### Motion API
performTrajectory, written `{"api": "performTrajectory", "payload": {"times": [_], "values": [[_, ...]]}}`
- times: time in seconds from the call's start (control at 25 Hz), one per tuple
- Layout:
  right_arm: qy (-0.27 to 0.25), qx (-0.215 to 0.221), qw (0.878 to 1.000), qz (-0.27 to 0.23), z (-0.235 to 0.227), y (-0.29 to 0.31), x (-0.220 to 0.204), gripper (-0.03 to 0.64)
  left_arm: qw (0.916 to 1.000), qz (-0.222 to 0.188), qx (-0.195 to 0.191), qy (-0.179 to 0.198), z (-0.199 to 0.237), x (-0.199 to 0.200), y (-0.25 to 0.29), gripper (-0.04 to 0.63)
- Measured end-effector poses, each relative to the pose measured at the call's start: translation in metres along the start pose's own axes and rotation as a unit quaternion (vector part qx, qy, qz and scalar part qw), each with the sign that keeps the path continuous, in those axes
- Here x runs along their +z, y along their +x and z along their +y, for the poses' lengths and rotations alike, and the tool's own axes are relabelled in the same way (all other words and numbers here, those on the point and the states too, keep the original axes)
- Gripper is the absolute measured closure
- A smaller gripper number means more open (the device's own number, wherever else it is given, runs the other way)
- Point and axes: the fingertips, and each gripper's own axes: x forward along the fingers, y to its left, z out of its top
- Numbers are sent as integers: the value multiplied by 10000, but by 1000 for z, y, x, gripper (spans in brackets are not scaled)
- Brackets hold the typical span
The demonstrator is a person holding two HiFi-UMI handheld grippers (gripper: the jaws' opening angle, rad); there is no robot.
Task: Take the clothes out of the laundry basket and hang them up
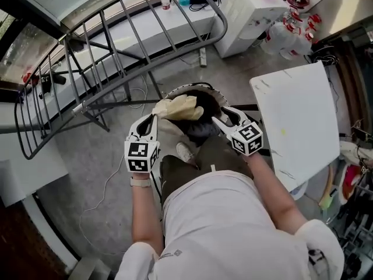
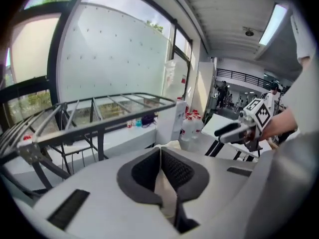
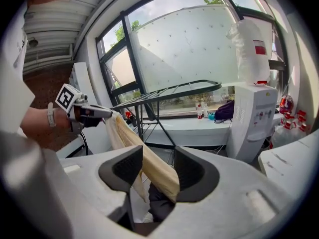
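Note:
A cream garment (image 1: 178, 107) hangs over the round laundry basket (image 1: 205, 87), which has dark clothes (image 1: 201, 130) inside. My left gripper (image 1: 154, 116) is shut on one end of the garment, and cream cloth (image 2: 167, 193) shows pinched between its jaws (image 2: 160, 151). My right gripper (image 1: 217, 120) is just right of the garment. Its jaws (image 3: 158, 156) stand open; the cream cloth (image 3: 149, 166) runs slack between them toward the left gripper (image 3: 99, 113) and brushes the right-hand pad.
A grey metal drying rack (image 1: 116, 45) stands to the upper left, beyond the basket. A white board (image 1: 303, 115) lies at the right. A white cabinet (image 1: 250, 10) and several bottles (image 1: 291, 28) stand behind. A cable (image 1: 108, 179) trails on the floor.

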Motion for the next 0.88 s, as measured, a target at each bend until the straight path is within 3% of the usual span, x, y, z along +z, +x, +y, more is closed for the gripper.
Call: {"api": "performTrajectory", "payload": {"times": [0.2, 0.52, 0.72, 0.88], "values": [[-189, 148, 9997, -49, 15, 14, 10, 431, 9963, -743, 231, 354, 9, 68, -49, 588], [-498, 560, 9971, -149, 59, 49, 35, 430, 9835, -1627, 407, 672, 20, 137, -128, 588], [-817, 1069, 9907, -186, 103, 77, 59, 430, 9770, -1676, 669, 1135, 30, 158, -165, 588], [-1224, 1604, 9794, -119, 140, 105, 66, 430, 9714, -1778, 913, 1285, 39, 165, -190, 588]]}}
